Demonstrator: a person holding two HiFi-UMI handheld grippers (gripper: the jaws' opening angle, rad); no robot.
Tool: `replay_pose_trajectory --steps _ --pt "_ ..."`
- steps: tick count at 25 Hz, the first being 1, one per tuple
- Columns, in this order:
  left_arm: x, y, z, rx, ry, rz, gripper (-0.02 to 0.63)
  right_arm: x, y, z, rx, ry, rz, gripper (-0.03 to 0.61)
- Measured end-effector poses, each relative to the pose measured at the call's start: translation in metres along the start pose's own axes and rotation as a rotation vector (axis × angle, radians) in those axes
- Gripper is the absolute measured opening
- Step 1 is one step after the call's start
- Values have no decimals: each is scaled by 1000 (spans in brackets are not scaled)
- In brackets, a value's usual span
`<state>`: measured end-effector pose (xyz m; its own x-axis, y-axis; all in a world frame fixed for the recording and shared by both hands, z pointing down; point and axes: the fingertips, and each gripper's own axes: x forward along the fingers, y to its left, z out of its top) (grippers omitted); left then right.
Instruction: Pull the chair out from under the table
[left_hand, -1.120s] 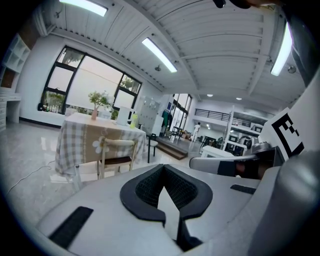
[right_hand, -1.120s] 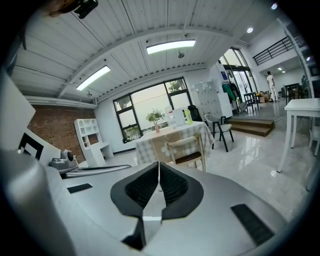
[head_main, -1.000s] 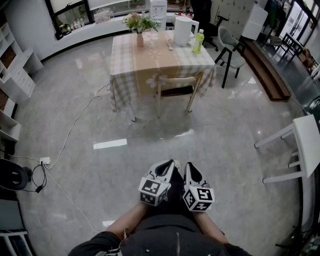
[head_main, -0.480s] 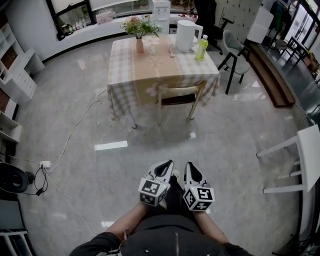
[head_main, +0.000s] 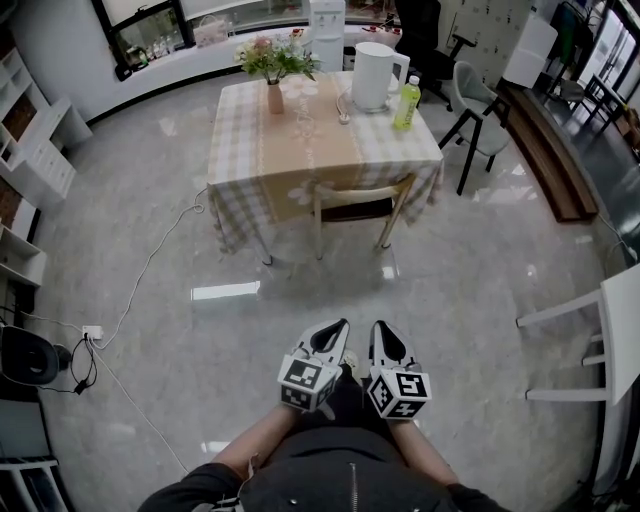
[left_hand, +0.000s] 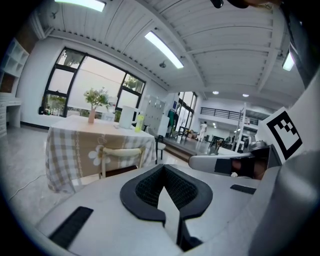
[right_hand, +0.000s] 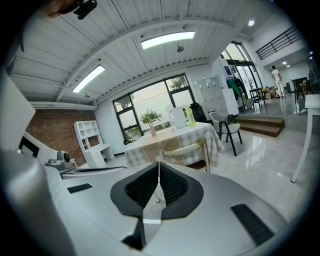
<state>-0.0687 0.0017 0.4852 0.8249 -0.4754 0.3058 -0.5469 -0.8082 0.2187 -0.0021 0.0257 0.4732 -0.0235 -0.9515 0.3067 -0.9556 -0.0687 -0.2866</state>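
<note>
A pale wooden chair (head_main: 360, 205) stands pushed in under a table (head_main: 250, 140) that is draped in a checked cloth, far across the floor in the head view. My left gripper (head_main: 334, 328) and right gripper (head_main: 384, 330) are held side by side close to my body, both pointing at the chair and well short of it. Both are shut with nothing between the jaws. In the left gripper view the chair (left_hand: 121, 154) shows beyond the shut left gripper (left_hand: 163, 169). The right gripper view shows the chair (right_hand: 189, 150) past the shut right gripper (right_hand: 159, 164).
On the table stand a white kettle (head_main: 372, 75), a green bottle (head_main: 407, 103) and a flower vase (head_main: 273, 88). A grey chair (head_main: 478, 112) sits right of it. White furniture (head_main: 620, 330) is at the right edge. A cable and power strip (head_main: 90, 330) lie at left.
Both grippers have moved forward with the person towards the table. In the head view, table and chair sit lower and look larger. The jaws have stayed shut.
</note>
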Motion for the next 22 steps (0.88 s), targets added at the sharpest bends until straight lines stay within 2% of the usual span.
replay_pose_trajectory --steps 14,18,22 --pt "61 21 22 32 25 30 9 54 -36 27 -13 9 44 15" --pt "82 21 30 23 -26 11 9 69 -50 33 -16 1 55 15" --pt "99 19 32 31 -30 6 9 80 -64 40 -17 -7 64 15"
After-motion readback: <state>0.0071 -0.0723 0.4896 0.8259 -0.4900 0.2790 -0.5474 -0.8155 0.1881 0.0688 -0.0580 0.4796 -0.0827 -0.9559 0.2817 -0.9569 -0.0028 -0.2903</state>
